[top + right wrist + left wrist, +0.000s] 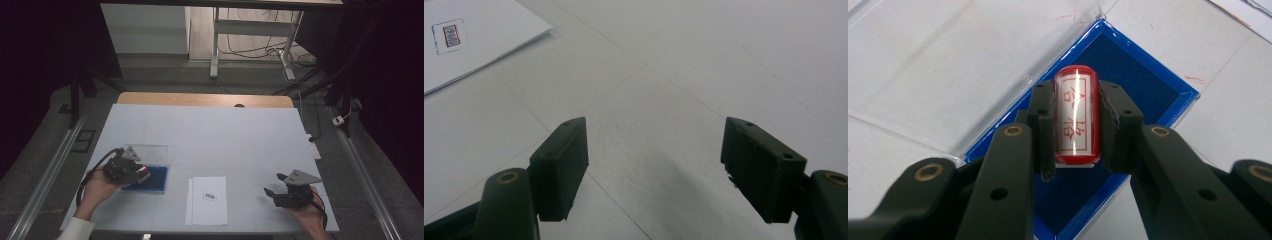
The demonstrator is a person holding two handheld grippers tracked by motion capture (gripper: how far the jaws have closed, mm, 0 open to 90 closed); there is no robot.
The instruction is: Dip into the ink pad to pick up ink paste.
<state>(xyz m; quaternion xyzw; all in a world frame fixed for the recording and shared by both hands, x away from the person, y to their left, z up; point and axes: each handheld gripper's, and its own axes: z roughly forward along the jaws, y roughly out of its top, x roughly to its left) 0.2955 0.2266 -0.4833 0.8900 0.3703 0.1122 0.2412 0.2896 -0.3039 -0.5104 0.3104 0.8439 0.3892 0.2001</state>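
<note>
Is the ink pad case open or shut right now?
Open. The ink pad case's clear lid lies flat on the table, the blue pad bare beneath the stamp in the left gripper.

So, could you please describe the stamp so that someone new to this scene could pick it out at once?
On the white table, look front-left to the blue ink pad with its clear lid folded open. The stamp is over it, clamped in the left gripper: a small red cylinder with red characters on a white label.
</note>
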